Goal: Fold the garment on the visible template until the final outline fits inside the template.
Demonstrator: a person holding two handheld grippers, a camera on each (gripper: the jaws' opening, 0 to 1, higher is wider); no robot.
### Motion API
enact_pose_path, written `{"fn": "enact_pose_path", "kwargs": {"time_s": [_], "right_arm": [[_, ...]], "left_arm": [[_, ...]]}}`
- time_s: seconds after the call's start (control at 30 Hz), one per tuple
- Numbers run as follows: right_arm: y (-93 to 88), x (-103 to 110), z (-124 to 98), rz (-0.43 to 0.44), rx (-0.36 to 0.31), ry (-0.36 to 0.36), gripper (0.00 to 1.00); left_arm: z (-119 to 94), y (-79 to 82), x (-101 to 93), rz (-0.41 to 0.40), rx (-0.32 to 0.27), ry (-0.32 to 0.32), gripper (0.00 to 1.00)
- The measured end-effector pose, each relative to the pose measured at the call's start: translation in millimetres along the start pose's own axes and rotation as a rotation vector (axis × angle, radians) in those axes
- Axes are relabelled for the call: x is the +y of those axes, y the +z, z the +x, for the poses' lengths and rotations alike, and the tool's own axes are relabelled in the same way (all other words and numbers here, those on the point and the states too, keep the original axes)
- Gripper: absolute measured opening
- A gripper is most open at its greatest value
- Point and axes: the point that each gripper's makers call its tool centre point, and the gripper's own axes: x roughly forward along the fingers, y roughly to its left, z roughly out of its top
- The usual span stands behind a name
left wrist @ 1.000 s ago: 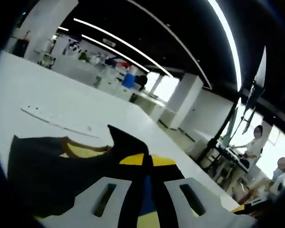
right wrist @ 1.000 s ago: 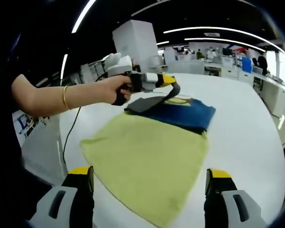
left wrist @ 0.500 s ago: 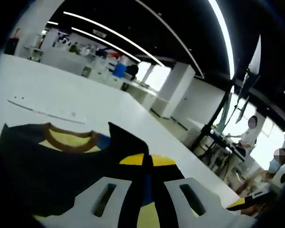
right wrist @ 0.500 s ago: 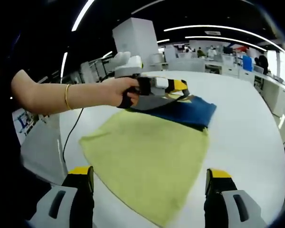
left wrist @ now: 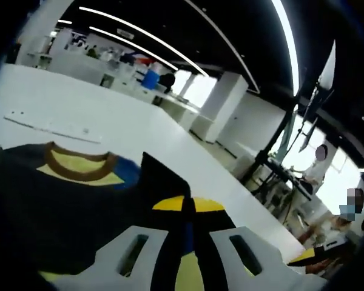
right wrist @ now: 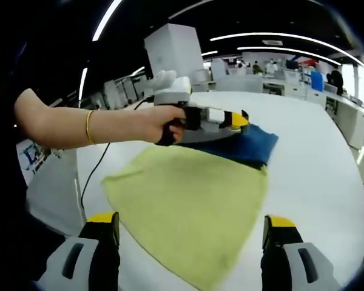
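Note:
The garment lies spread on the white table [right wrist: 318,182]: a broad yellow-green body [right wrist: 188,200] with a dark blue part [right wrist: 252,144] at its far end. A hand [right wrist: 158,122] with a gold bracelet holds my left gripper [right wrist: 233,120] low over that blue end. In the left gripper view, the left gripper [left wrist: 189,209] is shut on a dark fold of the garment [left wrist: 60,206], which rises between its yellow tips. The brown collar [left wrist: 79,165] with yellow inside shows beyond the fold. My right gripper [right wrist: 191,225] stands open at the near edge, nothing between its jaws.
A thin white strip [left wrist: 48,124] lies on the table [left wrist: 121,130] past the collar. A black cable [right wrist: 88,176] runs off the table's left side. Desks, stands and seated people [left wrist: 318,170] fill the room behind. White columns stand at the back.
The left gripper has carried the dark fold across the blue end, to the right in the right gripper view, and lower. More of the collar shows. The right gripper has stayed put.

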Motion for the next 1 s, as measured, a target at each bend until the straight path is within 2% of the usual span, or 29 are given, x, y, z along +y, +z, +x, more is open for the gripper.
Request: {"fn": "enact_pose_path", "kwargs": {"time_s": [0.23, 0.33, 0.43, 0.53, 0.6, 0.67, 0.73, 0.77, 0.87, 0.9, 1.0], "right_arm": [[-2.7, -2, -1, 0.009, 0.003, -0.010, 0.97], [-1.9, 4, 2, 0.013, -0.003, 0.005, 0.97], [-2.8, 9, 6, 0.009, 0.000, 0.015, 0.98], [-3.1, 11, 8, 0.005, 0.002, 0.024, 0.98], [-2.9, 12, 8, 0.003, 0.002, 0.026, 0.98], [-2.4, 13, 8, -0.001, 0.002, 0.029, 0.98], [-2.1, 14, 8, -0.003, 0.003, 0.033, 0.98], [-2.2, 14, 8, -0.007, 0.004, 0.035, 0.98], [-2.4, 15, 9, -0.014, 0.011, 0.040, 0.99], [-2.5, 15, 9, -0.019, 0.016, 0.043, 0.99], [-2.4, 16, 9, -0.033, 0.027, 0.049, 0.99]], "left_arm": [[8, -17.0, 2.5, 0.028, 0.053, 0.007, 0.01], [13, -23.9, 4.3, 0.024, 0.071, -0.002, 0.01], [13, -28.2, 0.7, 0.068, 0.093, -0.021, 0.05], [8, -25.4, 0.6, 0.141, 0.090, -0.017, 0.19], [4, -22.7, 0.8, 0.155, 0.089, -0.019, 0.30], [-1, -19.1, 1.9, 0.208, 0.085, -0.021, 0.37], [-6, -20.2, 2.6, 0.255, 0.106, -0.025, 0.42], [-8, -19.3, 2.8, 0.259, 0.104, -0.024, 0.44], [-17, -17.3, 5.6, 0.256, 0.099, -0.019, 0.59], [-21, -16.7, 6.6, 0.282, 0.106, -0.020, 0.62], [-32, -13.4, 8.4, 0.319, 0.109, -0.026, 0.67]]}}
